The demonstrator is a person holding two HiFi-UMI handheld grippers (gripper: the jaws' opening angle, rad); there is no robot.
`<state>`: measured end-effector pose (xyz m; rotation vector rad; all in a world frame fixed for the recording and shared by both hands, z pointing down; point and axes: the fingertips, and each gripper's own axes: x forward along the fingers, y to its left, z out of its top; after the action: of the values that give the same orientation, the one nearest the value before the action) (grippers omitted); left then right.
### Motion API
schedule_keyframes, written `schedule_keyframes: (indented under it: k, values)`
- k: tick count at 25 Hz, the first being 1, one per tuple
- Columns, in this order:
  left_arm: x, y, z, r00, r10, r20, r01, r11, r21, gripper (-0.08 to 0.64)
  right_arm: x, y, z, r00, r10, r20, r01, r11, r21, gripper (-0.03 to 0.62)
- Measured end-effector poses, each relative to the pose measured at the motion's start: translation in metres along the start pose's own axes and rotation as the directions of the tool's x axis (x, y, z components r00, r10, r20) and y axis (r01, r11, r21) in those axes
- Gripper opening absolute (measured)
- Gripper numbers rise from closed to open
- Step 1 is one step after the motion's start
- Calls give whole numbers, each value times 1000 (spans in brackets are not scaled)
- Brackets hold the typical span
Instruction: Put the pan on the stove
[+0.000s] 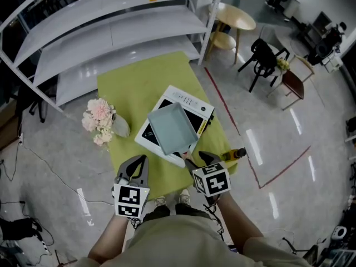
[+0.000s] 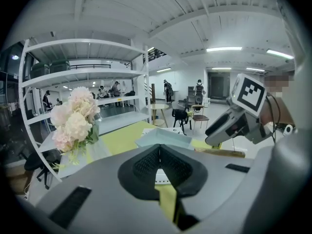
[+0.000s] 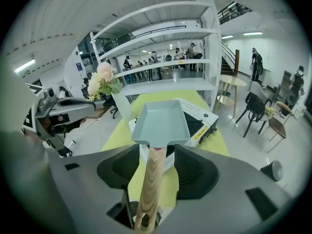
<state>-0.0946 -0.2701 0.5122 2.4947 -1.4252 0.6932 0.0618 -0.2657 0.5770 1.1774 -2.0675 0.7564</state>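
Observation:
A grey square pan with a wooden handle rests on the white induction stove on the green table. In the right gripper view the pan sits flat on the stove. My right gripper is open, and the handle lies between its jaws with a gap showing beside it. To the left, near the table's front edge, my left gripper is shut on nothing; its pads meet in the left gripper view.
A vase of pale pink flowers stands at the table's left edge. A small amber object lies at the front right corner. White shelving rises behind the table. A round wooden table and a black chair stand at the back right.

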Motion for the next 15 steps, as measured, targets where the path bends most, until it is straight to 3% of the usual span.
schedule_keyframes:
  k: [4,8,15]
  values:
    - [-8,4,22,999,20,44,-22,999,30,8,-24,0,27,996,-36,82,43,996,-77,210]
    - [-19,7,48,994,36,101,-42,997,58,8,-53,1,53,981,-41,191,53,997,-57,170]
    - [-46,10,100,973,52,224,-70,995,71,8,-124,5,100,909,-48,414,61,998,-19,58]
